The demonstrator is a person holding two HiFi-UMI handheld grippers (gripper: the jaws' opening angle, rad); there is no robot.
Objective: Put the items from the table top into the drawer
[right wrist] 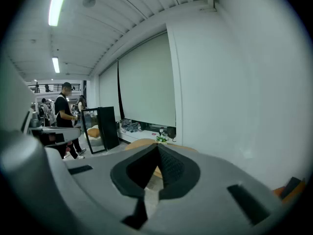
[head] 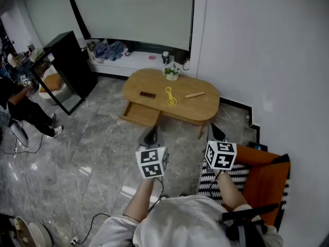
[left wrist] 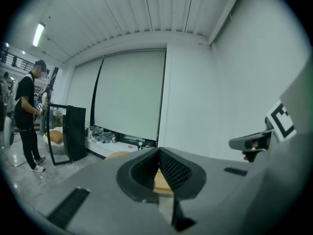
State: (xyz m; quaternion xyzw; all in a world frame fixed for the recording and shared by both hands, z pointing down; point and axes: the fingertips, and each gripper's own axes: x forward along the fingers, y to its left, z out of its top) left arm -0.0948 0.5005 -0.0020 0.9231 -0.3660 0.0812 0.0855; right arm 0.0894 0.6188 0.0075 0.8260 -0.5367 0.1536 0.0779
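Left gripper [head: 150,134]: jaws closed together, empty, well apart from tabletop [head: 149,81].
Right gripper [head: 216,132]: jaws closed together, empty.
On tabletop: dark bar [head: 147,94], yellow tool [head: 169,96], wooden stick [head: 195,94], in 1 row.
Drawer [head: 140,115]: open.

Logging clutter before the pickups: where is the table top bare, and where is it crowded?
Bare: the table left of the dark bar and right of the wooden stick. Crowded: the middle, with the yellow tool between those two and the potted plant behind. The open drawer looks empty.

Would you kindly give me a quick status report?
Left gripper and right gripper shut, empty. Dark bar, yellow looped tool, tan stick on oval wooden table; drawer open. Nothing in between.
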